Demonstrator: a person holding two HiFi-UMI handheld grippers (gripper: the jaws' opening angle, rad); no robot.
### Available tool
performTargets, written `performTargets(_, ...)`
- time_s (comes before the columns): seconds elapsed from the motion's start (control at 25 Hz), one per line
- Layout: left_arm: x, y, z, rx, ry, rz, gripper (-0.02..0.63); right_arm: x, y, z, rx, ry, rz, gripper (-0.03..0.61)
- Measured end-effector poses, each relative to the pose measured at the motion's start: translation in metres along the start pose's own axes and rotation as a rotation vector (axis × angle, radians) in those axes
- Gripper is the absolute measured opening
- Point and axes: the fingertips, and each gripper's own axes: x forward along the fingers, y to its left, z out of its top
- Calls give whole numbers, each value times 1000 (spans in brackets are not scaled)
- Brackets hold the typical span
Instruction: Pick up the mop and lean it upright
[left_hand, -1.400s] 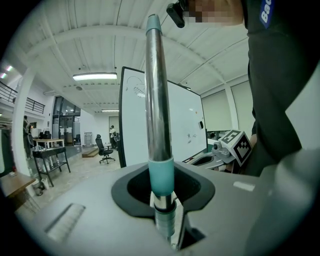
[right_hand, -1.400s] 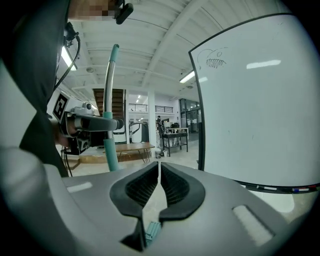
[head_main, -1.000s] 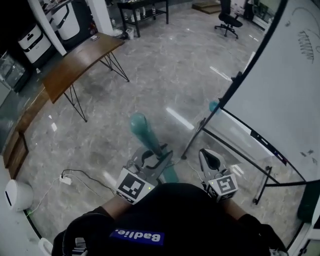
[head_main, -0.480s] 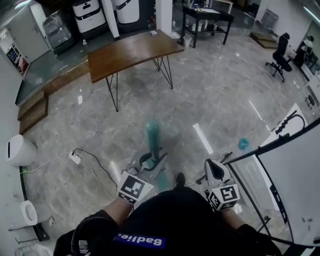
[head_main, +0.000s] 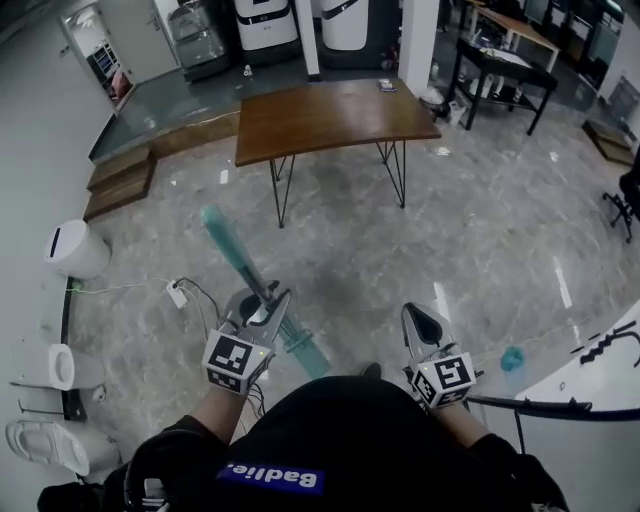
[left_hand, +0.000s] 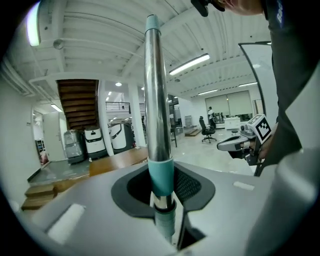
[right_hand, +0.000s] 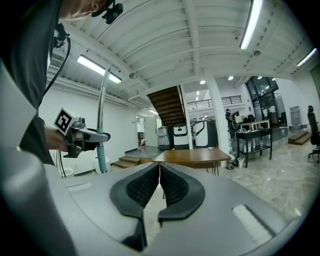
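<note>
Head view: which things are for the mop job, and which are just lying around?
For the job: mop, clamped in the left gripper.
Just around: wooden table, white bin, power strip; the right gripper is shut and empty.

One mop, two hand-held grippers, one wooden table, two white machines

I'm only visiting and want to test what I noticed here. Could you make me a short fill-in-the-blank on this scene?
1. The left gripper holds the mop by its ____.
2. The right gripper is shut on ____.
3. The table ahead has a top of ____.

Missing words: handle; nothing; wood.
</note>
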Motion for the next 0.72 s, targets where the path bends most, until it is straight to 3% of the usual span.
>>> performTargets(0.2, 46, 27, 10, -26, 6, 146, 106, 44, -53, 6, 10, -18, 63, 8)
performTargets(0.32, 70, 40, 13, -52, 17, 186, 106, 64, -67, 11, 11, -12, 77, 8)
performTargets(0.48, 106, 55, 5, -88, 30, 190, 106, 79, -81, 10, 15, 15, 71, 8)
performTargets(0.72, 173, 84, -19, -148, 27, 154, 106, 104, -114, 5, -8, 73, -4, 8)
